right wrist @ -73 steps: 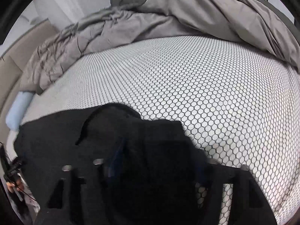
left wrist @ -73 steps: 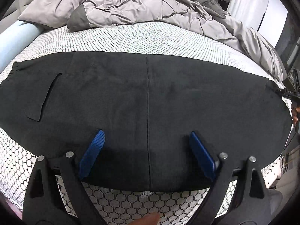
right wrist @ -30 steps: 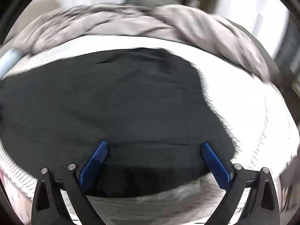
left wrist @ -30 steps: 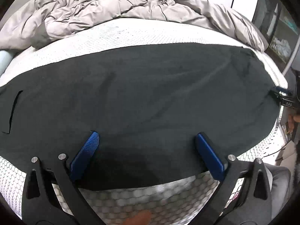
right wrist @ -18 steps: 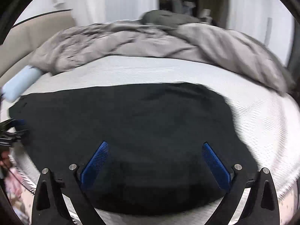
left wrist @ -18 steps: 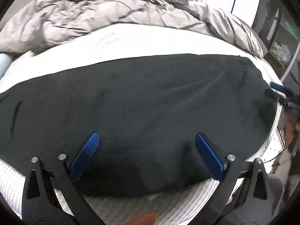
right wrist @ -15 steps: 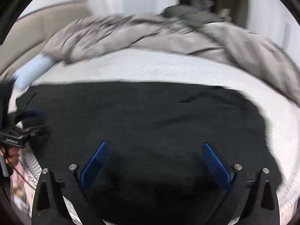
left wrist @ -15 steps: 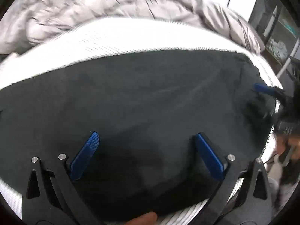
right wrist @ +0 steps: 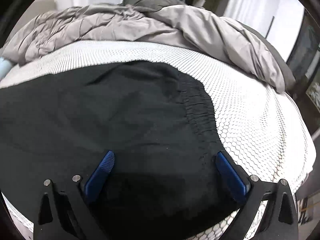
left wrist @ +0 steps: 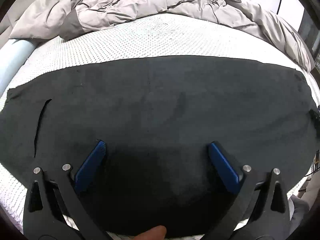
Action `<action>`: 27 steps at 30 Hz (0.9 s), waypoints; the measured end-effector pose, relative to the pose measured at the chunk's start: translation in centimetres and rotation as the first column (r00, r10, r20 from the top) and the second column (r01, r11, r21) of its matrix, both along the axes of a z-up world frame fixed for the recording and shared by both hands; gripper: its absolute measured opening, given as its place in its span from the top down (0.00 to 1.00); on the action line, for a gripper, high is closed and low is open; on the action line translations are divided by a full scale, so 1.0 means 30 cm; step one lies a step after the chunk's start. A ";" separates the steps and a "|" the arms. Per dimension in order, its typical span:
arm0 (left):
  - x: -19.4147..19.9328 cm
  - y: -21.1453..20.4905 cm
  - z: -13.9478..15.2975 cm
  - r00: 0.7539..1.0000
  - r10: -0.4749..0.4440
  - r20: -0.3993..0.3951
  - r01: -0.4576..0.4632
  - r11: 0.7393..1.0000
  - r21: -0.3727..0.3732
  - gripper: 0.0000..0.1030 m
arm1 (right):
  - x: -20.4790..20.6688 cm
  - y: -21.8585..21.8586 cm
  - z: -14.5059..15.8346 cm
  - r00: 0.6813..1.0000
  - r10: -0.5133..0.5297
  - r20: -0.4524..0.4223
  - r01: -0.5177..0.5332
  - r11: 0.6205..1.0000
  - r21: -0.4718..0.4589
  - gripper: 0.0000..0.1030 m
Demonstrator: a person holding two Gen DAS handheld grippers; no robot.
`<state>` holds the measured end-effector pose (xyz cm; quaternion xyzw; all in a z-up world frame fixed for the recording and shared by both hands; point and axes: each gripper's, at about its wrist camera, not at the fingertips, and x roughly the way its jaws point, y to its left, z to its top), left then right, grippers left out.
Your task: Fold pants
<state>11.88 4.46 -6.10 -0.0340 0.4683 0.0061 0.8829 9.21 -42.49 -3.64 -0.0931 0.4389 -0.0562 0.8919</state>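
Observation:
Black pants [left wrist: 160, 110] lie flat in a long band across the white honeycomb mattress [left wrist: 150, 38]. A pocket slit [left wrist: 40, 124] shows near their left end. In the right wrist view the same pants [right wrist: 100, 120] end in a gathered elastic waistband [right wrist: 200, 108]. My left gripper [left wrist: 155, 147] is open above the pants' near edge, nothing between its blue pads [left wrist: 92, 164]. My right gripper [right wrist: 164, 156] is open too, hovering over the waistband end with its right pad [right wrist: 228, 172] near the waistband's corner. A fingertip [left wrist: 154, 233] shows at the bottom edge.
A rumpled grey duvet [left wrist: 130, 4] is heaped along the far side of the mattress, and the duvet [right wrist: 160, 24] fills the back of the right wrist view. A pale blue roll [left wrist: 14, 58] lies at the far left. The mattress edge [right wrist: 300, 160] drops off on the right.
The right gripper let go of a bunched fold of pants and opened, and the pants now lie flat. Both grippers swung about over the pants and now hover steady above them.

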 end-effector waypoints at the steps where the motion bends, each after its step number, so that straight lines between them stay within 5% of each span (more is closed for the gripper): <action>1: 0.002 -0.035 0.024 0.999 -0.032 0.013 0.033 0.999 -0.023 0.01 | -0.006 0.016 0.019 1.000 0.004 0.012 -0.004 1.000 -0.003 0.01; 4: 0.023 -0.179 0.079 0.986 -0.155 0.066 0.161 0.983 -0.091 0.01 | 0.007 0.128 0.066 0.995 0.092 0.040 -0.094 0.994 0.054 0.01; 7: 0.093 -0.365 0.089 0.957 -0.286 0.057 0.290 0.954 -0.081 0.01 | 0.058 0.276 0.056 0.978 0.210 0.013 -0.210 0.974 0.085 0.01; 10: 0.206 -0.522 0.035 0.926 -0.374 -0.045 0.373 0.928 -0.027 0.01 | 0.150 0.379 0.004 0.972 0.232 -0.047 -0.225 0.967 0.120 0.01; 13: 0.266 -0.536 -0.013 0.924 -0.363 -0.122 0.372 0.926 0.065 0.00 | 0.235 0.405 -0.044 0.957 0.258 -0.131 -0.234 0.957 0.174 0.03; 15: 0.270 -0.452 -0.005 0.938 -0.327 -0.113 0.336 0.939 0.073 0.00 | 0.259 0.339 -0.072 0.974 0.184 -0.133 -0.189 0.981 -0.029 0.03; 17: 0.270 -0.331 -0.004 0.960 -0.262 -0.099 0.271 0.958 0.093 0.00 | 0.246 0.210 -0.065 0.995 0.057 -0.086 -0.068 0.989 -0.132 0.03; 19: 0.278 -0.230 -0.009 0.973 -0.209 -0.094 0.215 0.975 0.061 0.00 | 0.235 0.027 -0.063 0.993 -0.089 -0.076 0.082 0.993 -0.087 0.02; 21: 0.282 -0.177 0.004 0.982 -0.169 -0.085 0.171 0.985 0.009 0.01 | 0.218 -0.074 -0.053 0.988 -0.126 -0.091 0.131 0.990 0.045 0.02; 25: 0.261 -0.236 0.076 0.982 -0.185 -0.047 0.188 0.981 0.050 0.01 | 0.183 0.010 0.014 0.991 -0.129 -0.035 0.126 0.990 -0.061 0.02; 27: 0.265 -0.314 0.132 0.968 -0.251 -0.007 0.251 0.968 0.030 0.01 | 0.183 0.069 0.044 0.993 -0.113 -0.020 0.113 0.994 -0.011 0.02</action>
